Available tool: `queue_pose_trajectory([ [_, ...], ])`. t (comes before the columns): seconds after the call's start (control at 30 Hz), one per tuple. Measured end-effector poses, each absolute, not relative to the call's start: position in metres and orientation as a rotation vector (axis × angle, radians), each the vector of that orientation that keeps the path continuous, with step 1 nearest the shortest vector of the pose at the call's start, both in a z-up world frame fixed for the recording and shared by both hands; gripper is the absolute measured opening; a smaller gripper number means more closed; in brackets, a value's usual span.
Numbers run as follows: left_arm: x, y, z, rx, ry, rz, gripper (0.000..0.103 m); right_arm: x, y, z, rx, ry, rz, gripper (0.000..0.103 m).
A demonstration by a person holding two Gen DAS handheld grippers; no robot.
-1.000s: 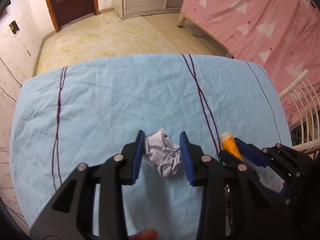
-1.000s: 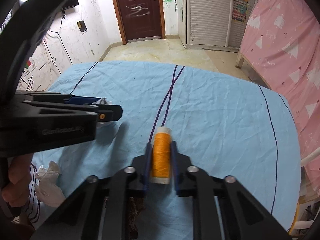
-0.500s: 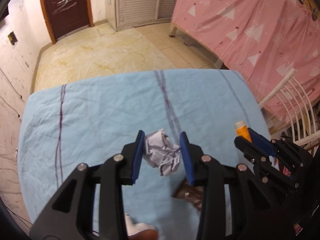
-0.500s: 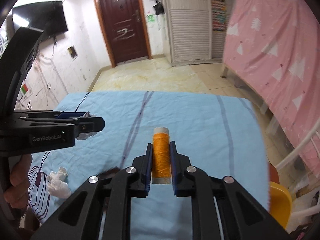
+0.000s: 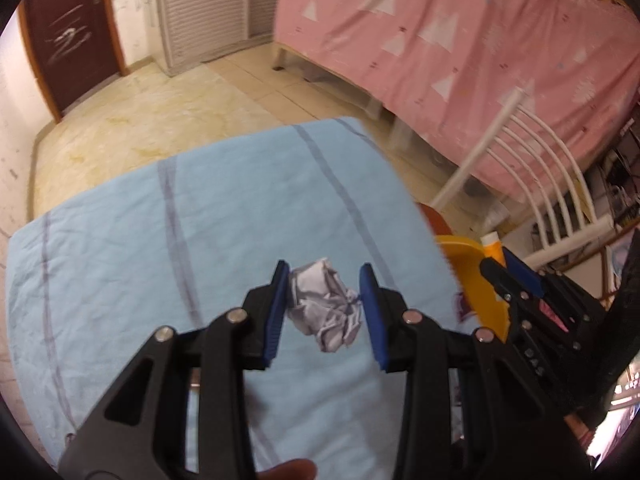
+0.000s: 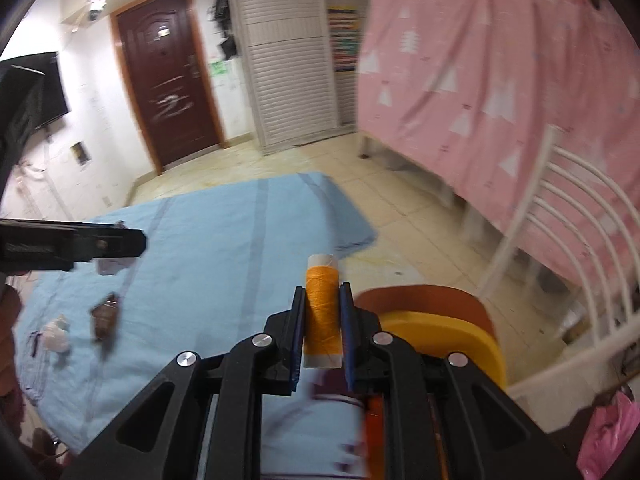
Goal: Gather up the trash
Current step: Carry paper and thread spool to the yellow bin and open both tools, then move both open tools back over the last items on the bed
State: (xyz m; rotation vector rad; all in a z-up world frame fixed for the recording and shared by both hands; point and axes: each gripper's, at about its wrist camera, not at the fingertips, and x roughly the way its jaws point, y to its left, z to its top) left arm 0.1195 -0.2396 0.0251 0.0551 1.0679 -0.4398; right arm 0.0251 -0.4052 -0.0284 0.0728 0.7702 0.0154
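Left tongs [image 5: 324,307] clamp crumpled paper [image 5: 323,309]; right tongs [image 6: 322,334] clamp orange spool [image 6: 322,312].

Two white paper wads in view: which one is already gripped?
The wad clamped between the left gripper pads, lifted above the blue cloth. The other wad lies loose on the cloth beside a brown scrap.

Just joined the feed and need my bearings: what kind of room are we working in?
Most likely a bedroom at home. A bed frame draped in a pink patterned sheet stands by a tiled floor, with a dark wooden door, a white louvred wardrobe and a white chair.
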Motion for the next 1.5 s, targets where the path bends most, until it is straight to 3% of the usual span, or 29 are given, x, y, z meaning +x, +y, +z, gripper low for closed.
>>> queue_pose_trajectory([
  [0.6,0.107,-0.4,-0.016,0.138,1.176,-0.617,0.034,0.005,-0.502,-0.091,0.227,0.86,-0.079,0.01],
  [1.27,0.093,-0.409,-0.015,0.169,1.167,-0.627,0.042,-0.004,-0.513,-0.08,0.25,0.819,-0.095,0.018],
  [1.37,0.092,-0.396,-0.007,0.149,1.149,-0.615,0.055,-0.004,-0.506,-0.072,0.234,0.803,-0.09,0.023],
  [1.5,0.091,-0.373,0.005,0.108,1.125,-0.6,0.07,-0.002,-0.497,-0.062,0.221,0.779,-0.082,0.061],
])
